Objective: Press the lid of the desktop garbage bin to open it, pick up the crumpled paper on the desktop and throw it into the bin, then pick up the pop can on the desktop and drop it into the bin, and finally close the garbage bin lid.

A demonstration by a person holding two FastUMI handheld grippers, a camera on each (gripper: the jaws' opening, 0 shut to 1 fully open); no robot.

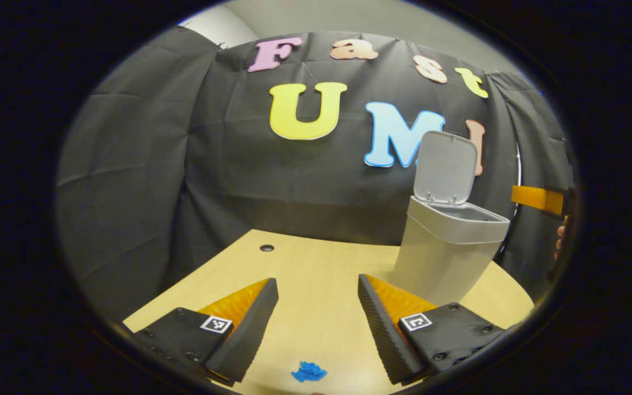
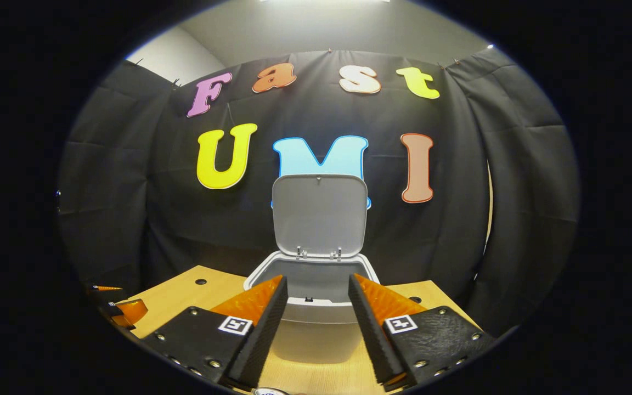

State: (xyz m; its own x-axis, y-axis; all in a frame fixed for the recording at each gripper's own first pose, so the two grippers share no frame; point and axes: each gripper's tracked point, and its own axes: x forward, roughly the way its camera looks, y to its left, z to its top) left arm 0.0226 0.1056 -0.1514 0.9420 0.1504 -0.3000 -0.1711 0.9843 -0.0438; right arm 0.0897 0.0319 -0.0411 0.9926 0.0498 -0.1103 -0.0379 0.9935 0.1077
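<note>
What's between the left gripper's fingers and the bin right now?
Only bare tabletop in the left gripper view: the open left gripper hangs just short of the bin, whose lid stands up.

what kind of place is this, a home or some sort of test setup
Most likely a staged recording booth, not a home: black cloth wall draped all around, a bare wooden table holding a small bin with its lid up.
</note>
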